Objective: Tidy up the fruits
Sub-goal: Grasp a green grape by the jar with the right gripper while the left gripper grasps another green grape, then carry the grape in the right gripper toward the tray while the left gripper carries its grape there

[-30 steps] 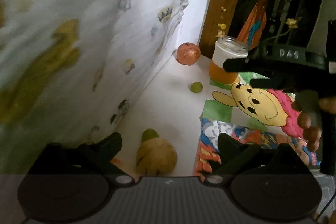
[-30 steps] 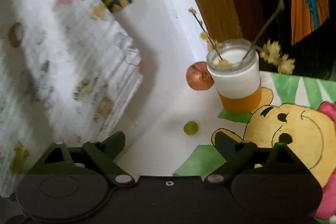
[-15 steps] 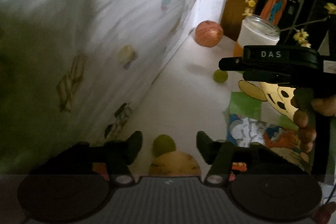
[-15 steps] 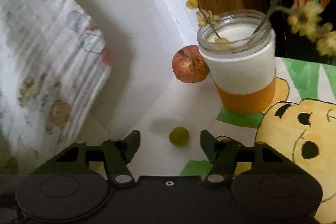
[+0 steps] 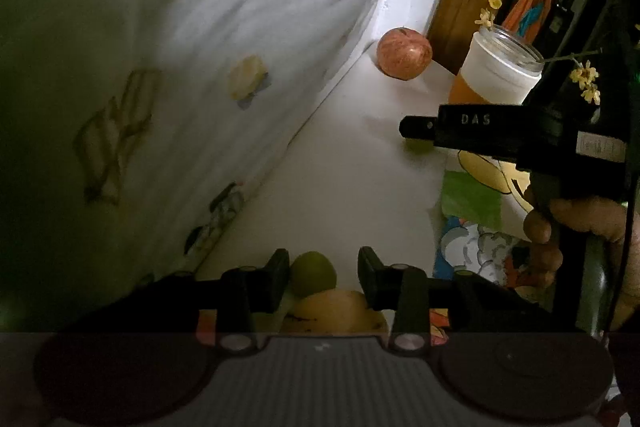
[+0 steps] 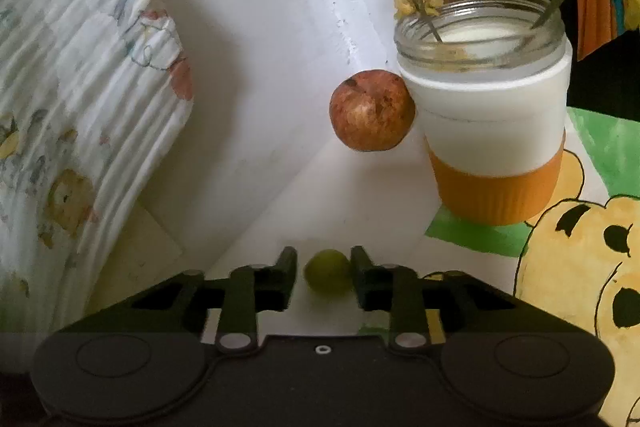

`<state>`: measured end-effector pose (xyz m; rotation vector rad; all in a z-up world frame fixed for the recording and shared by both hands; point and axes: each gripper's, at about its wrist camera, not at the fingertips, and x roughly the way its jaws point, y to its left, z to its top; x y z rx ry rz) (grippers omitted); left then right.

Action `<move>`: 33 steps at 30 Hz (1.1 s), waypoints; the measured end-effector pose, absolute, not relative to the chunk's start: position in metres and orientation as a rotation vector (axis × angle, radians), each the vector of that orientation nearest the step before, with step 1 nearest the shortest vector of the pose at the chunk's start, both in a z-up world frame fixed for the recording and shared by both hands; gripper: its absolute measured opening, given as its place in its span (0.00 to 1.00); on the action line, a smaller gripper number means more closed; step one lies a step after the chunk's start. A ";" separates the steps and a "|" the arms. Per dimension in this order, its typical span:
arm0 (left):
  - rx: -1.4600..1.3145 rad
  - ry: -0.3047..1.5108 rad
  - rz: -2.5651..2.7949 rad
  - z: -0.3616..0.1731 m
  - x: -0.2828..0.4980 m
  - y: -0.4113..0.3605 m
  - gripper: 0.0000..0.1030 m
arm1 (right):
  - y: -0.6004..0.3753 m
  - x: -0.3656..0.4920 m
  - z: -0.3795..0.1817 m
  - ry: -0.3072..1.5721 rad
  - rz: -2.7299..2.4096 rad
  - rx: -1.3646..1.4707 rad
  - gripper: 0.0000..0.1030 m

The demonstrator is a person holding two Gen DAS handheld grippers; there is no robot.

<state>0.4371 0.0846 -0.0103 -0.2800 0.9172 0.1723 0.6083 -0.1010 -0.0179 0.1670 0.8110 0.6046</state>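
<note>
right claw (image 6: 324, 273) has just closed on a small round green fruit (image 6: 327, 271) on the table (image 6: 360, 187), no long axis. left claw (image 5: 323, 277) closing around a green fruit (image 5: 313, 271) atop a yellow one (image 5: 334, 311), grip unclear.

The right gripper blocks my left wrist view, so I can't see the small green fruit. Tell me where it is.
Observer: The small green fruit sits between the fingers of the right gripper, whose jaws have just closed on it.
Operator: Say what it rests on.
Observer: Bare white tabletop, just off the bear-print mat.
Operator: Report where the jar's base stands.
Observer: The jar stands at the mat's green corner.
</note>
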 end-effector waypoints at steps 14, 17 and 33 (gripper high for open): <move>-0.254 0.833 0.148 -0.010 0.417 0.083 0.32 | -0.107 0.587 -0.015 0.839 0.701 0.145 0.26; -0.209 0.814 0.139 -0.009 0.413 0.076 0.32 | -0.108 0.582 -0.014 0.845 0.712 0.139 0.26; -0.116 0.860 0.132 -0.006 0.421 0.066 0.25 | -0.107 0.564 -0.015 0.884 0.737 0.160 0.26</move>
